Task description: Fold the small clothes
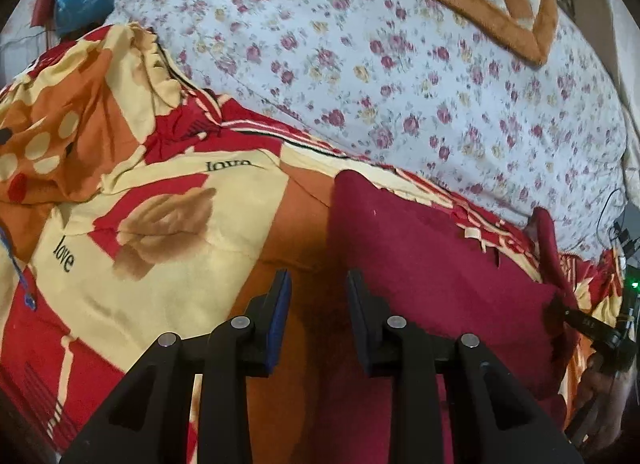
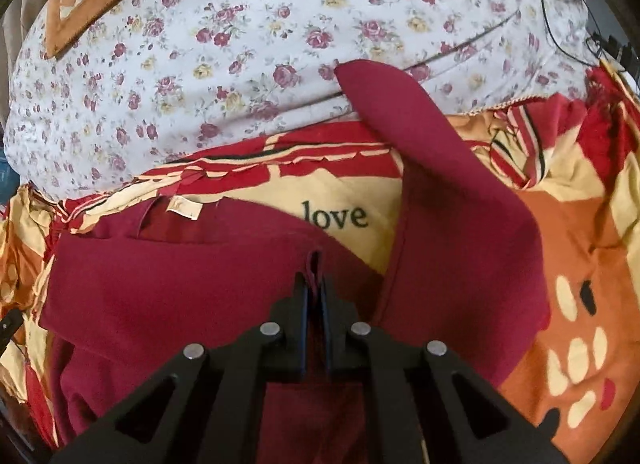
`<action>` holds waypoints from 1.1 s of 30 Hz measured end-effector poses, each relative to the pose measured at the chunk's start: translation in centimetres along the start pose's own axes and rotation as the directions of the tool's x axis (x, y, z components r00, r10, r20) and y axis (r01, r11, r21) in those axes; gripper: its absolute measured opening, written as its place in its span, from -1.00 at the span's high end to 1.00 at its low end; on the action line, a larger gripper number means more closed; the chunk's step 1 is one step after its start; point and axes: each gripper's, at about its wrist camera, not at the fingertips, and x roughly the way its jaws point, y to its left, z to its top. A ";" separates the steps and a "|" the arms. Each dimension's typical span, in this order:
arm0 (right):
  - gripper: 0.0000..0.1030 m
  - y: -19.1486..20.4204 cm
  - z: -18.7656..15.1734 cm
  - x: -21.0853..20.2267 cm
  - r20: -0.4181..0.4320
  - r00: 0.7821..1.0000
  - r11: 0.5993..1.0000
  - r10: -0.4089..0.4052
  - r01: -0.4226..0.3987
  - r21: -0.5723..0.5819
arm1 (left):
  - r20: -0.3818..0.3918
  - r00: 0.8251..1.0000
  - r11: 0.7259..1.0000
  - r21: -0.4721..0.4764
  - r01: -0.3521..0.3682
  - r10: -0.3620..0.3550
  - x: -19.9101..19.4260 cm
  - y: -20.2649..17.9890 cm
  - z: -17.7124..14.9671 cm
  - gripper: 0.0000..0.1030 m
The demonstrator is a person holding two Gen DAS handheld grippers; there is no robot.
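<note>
The right gripper point(image 2: 315, 284) is clenched on a fold of the maroon garment point(image 2: 192, 280). The left gripper point(image 1: 319, 288) hangs released above the patterned blanket point(image 1: 168, 264).

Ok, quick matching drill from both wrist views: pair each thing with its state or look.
Things:
1. left gripper
2. right gripper
3. maroon garment
4. floral sheet

States:
A. white with small pink roses
B. open, holding nothing
C. lying on the red and yellow blanket, one part raised
D. shut on a pinch of cloth

Pairs: 1-B, 2-D, 3-C, 4-A
</note>
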 end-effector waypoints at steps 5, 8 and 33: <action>0.10 -0.8 -0.4 -1.4 0.008 1.000 0.999 0.014 -0.014 0.039 | -0.078 0.997 0.997 0.074 -0.004 0.009 3.4 -2.0 1.1 0.64; 0.09 -0.7 -0.8 -2.3 0.013 0.999 0.999 0.038 -0.038 0.034 | -0.123 0.992 0.997 0.062 0.045 -0.037 5.3 -1.8 1.9 0.63; -0.03 2.7 -1.6 -1.9 0.014 0.997 0.994 0.077 -0.076 -0.080 | -0.111 0.994 1.000 -0.007 0.005 -0.006 4.9 2.6 3.0 1.00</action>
